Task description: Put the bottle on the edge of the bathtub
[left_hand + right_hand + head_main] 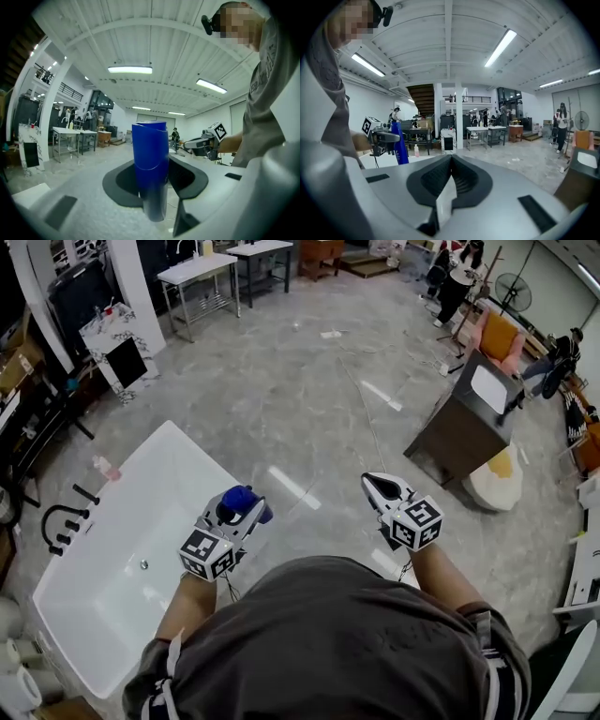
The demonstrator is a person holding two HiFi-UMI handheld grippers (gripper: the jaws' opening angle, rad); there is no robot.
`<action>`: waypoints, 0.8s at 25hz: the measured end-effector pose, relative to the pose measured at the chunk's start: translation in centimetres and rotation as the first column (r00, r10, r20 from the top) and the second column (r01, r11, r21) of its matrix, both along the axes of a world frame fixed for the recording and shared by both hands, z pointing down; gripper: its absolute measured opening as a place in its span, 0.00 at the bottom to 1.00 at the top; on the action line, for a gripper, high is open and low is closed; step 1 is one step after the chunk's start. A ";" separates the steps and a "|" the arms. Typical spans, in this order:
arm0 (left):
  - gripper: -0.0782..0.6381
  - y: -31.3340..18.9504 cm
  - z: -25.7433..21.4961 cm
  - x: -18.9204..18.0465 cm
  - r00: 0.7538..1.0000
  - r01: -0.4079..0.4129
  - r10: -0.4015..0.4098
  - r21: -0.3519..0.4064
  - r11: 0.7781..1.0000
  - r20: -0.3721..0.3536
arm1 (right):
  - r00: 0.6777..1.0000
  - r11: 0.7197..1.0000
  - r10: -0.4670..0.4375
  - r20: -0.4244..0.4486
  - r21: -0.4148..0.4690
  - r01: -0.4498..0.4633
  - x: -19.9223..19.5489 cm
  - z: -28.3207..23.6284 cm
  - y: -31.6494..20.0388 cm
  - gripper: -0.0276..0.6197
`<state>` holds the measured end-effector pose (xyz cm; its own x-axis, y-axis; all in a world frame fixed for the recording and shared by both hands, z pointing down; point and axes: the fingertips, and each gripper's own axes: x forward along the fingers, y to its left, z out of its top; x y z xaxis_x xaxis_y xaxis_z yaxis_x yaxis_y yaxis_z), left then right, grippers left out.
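Where the left hand-held gripper [242, 512] is: low in the head view, left of centre, held out on a bare forearm with its marker cube nearest the person.
Left jaws: clamped on the blue bottle [150, 159], one jaw against each side of its body, the bottle upright between them.
Bottle's place: up in the air in that grip, not resting on anything. In the head view it overlaps the right-hand rim of the bathtub [178, 442]; from here I cannot tell whether it hangs over the rim or over the floor beside it.
Right hand-held gripper [380, 486]: low in the head view, right of centre, about level with the left one and well apart from it. Its jaws are together at the tips, with nothing between them.
Across the two gripper views: each shows the other at mid-height, the left one with its blue bottle at the left of the right gripper view.
Bathtub: white, set at a slant across the lower left of the head view.
Tap [61, 521]: black, at the tub's left side.
Pink bottle [108, 468]: small, by the tub's upper-left rim.
Floor [309, 381]: grey, marbled, glossy.
Cabinet [459, 427]: dark, at the right of the frame.
Benches [199, 273]: white tops on metal legs, along the top edge.
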<state>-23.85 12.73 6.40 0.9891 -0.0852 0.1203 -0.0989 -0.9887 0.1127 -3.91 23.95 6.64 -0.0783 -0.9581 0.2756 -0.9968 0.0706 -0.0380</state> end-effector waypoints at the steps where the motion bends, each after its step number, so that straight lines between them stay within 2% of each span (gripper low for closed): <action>1: 0.31 -1.4 0.2 0.8 1.000 0.003 -0.003 -0.009 1.000 0.001 | 1.000 1.000 0.000 -0.001 -0.008 0.000 0.8 0.2 -1.2 0.03; 7: 0.31 -7.7 1.8 6.5 0.999 0.034 -0.034 -0.033 0.999 0.021 | 1.000 1.000 -0.005 0.024 -0.029 0.005 6.9 1.9 -7.0 0.03; 10: 0.31 -10.6 3.0 10.1 0.996 0.081 -0.081 -0.019 0.997 0.044 | 0.999 0.998 -0.049 0.025 -0.028 0.049 10.8 2.9 -10.3 0.03; 13: 0.31 -13.6 4.2 14.7 0.983 0.166 -0.166 0.000 0.986 0.073 | 0.991 0.991 -0.130 0.001 -0.013 0.130 15.9 3.6 -14.0 0.03; 16: 0.31 -18.1 5.8 18.7 0.944 0.317 -0.315 -0.002 0.948 0.101 | 0.971 0.971 -0.239 -0.007 0.007 0.239 20.7 4.4 -19.6 0.03; 20: 0.31 -25.3 8.8 24.8 0.882 0.459 -0.455 -0.008 0.888 0.119 | 0.949 0.949 -0.315 -0.003 0.034 0.314 27.2 6.0 -26.8 0.03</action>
<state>0.90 -12.53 15.24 0.8213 -0.5186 0.2377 -0.5529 -0.8262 0.1083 23.29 -2.90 12.64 -0.3778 -0.8933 0.2433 -0.9237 0.3817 -0.0330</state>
